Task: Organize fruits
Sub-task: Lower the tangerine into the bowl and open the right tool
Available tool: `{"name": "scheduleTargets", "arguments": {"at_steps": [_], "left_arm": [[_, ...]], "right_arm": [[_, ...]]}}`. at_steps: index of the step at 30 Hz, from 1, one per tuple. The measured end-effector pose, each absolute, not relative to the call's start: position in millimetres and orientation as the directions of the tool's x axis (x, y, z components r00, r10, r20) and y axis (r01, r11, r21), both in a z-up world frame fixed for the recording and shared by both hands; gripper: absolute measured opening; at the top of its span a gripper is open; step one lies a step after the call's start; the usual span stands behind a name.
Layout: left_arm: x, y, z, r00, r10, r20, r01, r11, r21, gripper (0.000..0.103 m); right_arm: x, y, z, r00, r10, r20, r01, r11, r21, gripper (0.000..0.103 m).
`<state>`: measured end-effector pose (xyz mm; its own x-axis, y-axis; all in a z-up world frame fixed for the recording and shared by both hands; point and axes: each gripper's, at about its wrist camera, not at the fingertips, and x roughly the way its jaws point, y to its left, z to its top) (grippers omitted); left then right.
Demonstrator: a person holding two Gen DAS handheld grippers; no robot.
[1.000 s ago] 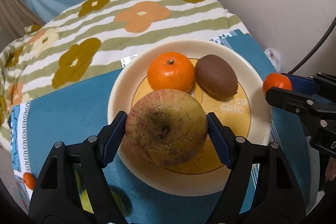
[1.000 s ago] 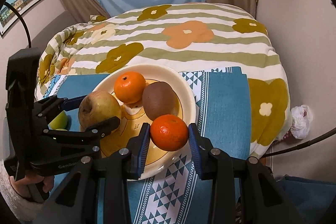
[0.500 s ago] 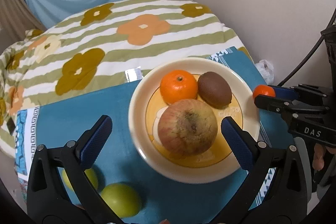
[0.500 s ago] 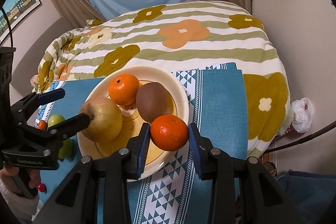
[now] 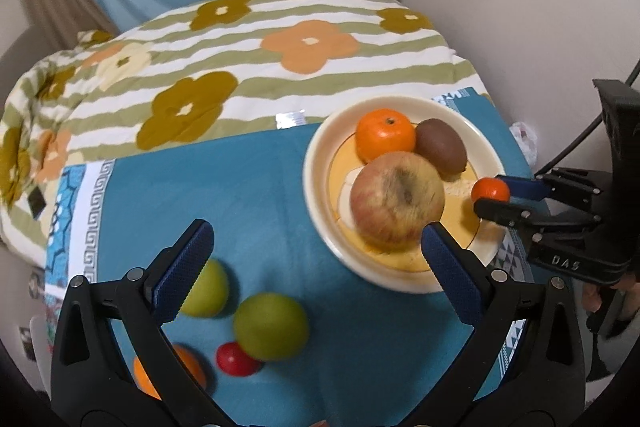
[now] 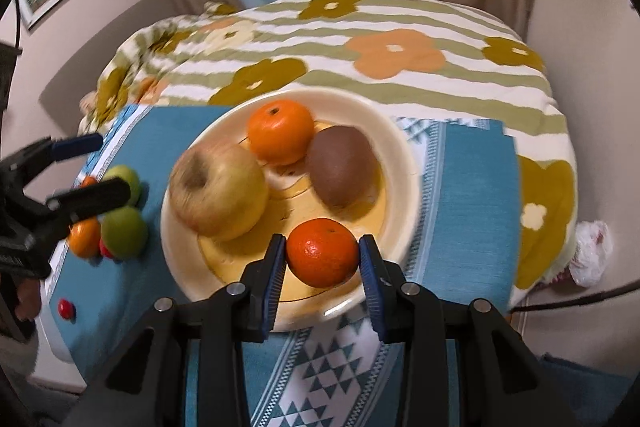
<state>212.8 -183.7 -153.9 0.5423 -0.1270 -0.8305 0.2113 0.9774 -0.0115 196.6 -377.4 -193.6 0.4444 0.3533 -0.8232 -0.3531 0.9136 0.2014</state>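
**Three fruits plated, a fourth held over the plate, more left on the cloth**

Left wrist view: The left gripper (image 5: 316, 247) is seen with its jaws spread wide and nothing between them. The plate (image 5: 316, 183), taken as the landmark, lies ahead and to the right on the blue cloth (image 5: 224, 187). On the plate an apple (image 5: 396, 201), an orange (image 5: 385, 135) and a kiwi (image 5: 442, 146) are found close together. At the plate's right edge a small mandarin (image 5: 490, 189) is clamped by the right gripper (image 5: 493, 195). Off the plate, to its lower left on the cloth, two green fruits (image 5: 270, 325) (image 5: 206, 291), a small red fruit (image 5: 236, 359) and another orange fruit (image 5: 172, 371), partly hidden by a finger, are seen.

Right wrist view: The right gripper (image 6: 322, 255) is closed narrowly on the mandarin (image 6: 322, 251), which is held just above the near part of the plate (image 6: 394, 147). The apple (image 6: 218, 187), orange (image 6: 280, 131) and kiwi (image 6: 342, 171) lie further in. Left of the plate, the loose fruits are seen beside the open left gripper (image 6: 96, 165).

The task is judged to be roughly half done: three fruits are placed, one is about to be set down, and at least four remain to be gathered.
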Motion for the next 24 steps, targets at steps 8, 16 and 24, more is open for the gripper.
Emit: {"name": "scheduleTargets", "arguments": {"at_steps": [8,16,24], "left_arm": [[194,-166,-157,0.541,-0.086,-0.837,0.139,0.99,-0.012,0.103],[180,-153,-143,0.558,-0.054,-0.828,0.101,0.995,0.003,0.103],[164,-133,-122,0.584,-0.044,-0.81,0.059,0.998,-0.012,0.103]], "right_arm": [[192,-362,-199,0.459,0.364,-0.81,-0.414,0.895,0.167,0.034],[183,-369,-188,0.506,0.401,-0.764,-0.419,0.888,0.189,0.101],[168,-367,-174,0.516,0.386,-0.764,-0.415,0.894,0.171,0.101]]}}
